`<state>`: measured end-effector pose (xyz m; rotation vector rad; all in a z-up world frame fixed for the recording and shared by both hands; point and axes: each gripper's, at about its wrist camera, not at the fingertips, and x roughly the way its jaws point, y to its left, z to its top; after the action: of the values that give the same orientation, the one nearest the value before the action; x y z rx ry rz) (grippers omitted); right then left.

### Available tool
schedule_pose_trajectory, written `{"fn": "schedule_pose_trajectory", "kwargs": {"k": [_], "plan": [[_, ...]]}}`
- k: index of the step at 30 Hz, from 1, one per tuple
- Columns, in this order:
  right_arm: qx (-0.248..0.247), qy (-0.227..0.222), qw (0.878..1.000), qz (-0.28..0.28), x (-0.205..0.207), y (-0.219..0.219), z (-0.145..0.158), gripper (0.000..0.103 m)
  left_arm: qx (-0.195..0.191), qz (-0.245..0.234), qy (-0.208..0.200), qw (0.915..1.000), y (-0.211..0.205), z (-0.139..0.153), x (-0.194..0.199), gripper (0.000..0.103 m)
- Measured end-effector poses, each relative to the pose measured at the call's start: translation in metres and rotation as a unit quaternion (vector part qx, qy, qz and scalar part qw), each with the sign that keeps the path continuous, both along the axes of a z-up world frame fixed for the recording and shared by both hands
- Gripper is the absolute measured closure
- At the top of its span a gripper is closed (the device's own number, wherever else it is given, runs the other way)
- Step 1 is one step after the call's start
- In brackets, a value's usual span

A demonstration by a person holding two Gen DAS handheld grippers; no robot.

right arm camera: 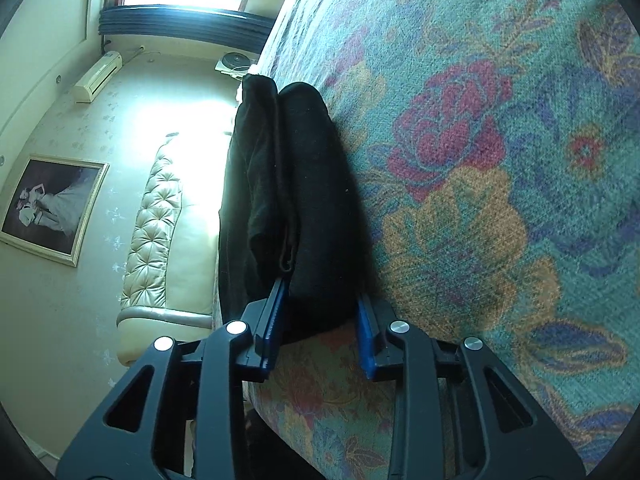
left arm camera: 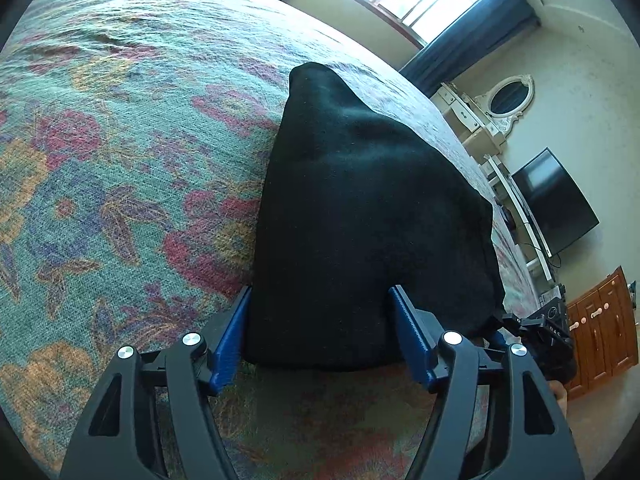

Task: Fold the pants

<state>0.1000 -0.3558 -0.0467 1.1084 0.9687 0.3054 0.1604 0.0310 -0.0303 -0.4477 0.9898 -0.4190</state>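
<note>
Two grippers at the near edge of the black pants [left arm camera: 360, 216], folded thick on the floral bedspread [left arm camera: 120, 140]: left gripper [left arm camera: 320, 334] at 6 o'clock, jaws spread wide astride the fold, grip impossible to confirm; right gripper [right arm camera: 320, 326], jaws clamped on the lower bundle [right arm camera: 320, 208]. Upper layers [right arm camera: 256, 176] outside that pinch, at 11 o'clock, likely to slide apart on any lift. Risk of snagging bedspread under the lower pad.

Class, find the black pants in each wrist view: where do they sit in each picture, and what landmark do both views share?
Left wrist view: the pants fill the centre, their near end between the left gripper's fingers.
Right wrist view: the pants lie left of centre, near end between the right gripper's fingers.
Shared landmark: the floral bedspread under them.
</note>
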Motion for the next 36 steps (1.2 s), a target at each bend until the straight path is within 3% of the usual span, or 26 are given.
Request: {"fn": "schedule_pose_trajectory", "kwargs": {"k": [3, 7, 12, 18, 23, 27, 33, 36], "plan": [[-0.049, 0.004, 0.999, -0.008, -0.015, 0.000, 0.014, 0.058, -0.007, 0.010, 0.005, 0.9999, 0.003, 0.002, -0.001, 0.028], [-0.150, 0.006, 0.989, -0.018, -0.037, 0.012, 0.037, 0.036, 0.023, 0.020, 0.002, 0.9996, -0.003, 0.008, -0.007, 0.020], [-0.306, 0.014, 0.952, -0.007, -0.052, 0.049, 0.056, 0.019, 0.079, 0.036, -0.008, 0.9962, -0.013, 0.016, -0.021, 0.019], [-0.411, -0.016, 0.910, 0.045, -0.058, 0.099, 0.064, 0.014, 0.187, 0.041, -0.051, 0.9800, -0.033, 0.034, -0.053, 0.019], [-0.448, -0.041, 0.891, 0.064, -0.057, 0.125, 0.073, 0.013, 0.243, 0.035, -0.077, 0.9663, -0.045, 0.035, -0.086, 0.019], [-0.447, -0.041, 0.891, 0.073, -0.058, 0.134, 0.072, 0.013, 0.237, 0.030, -0.081, 0.9676, -0.046, 0.035, -0.099, 0.019], [-0.451, -0.036, 0.889, 0.073, -0.062, 0.137, 0.069, 0.013, 0.265, 0.047, -0.102, 0.9577, -0.049, 0.041, -0.101, 0.019], [-0.450, -0.034, 0.890, 0.070, -0.063, 0.137, 0.069, 0.012, 0.247, 0.045, -0.100, 0.9627, -0.048, 0.043, -0.101, 0.019]]}}
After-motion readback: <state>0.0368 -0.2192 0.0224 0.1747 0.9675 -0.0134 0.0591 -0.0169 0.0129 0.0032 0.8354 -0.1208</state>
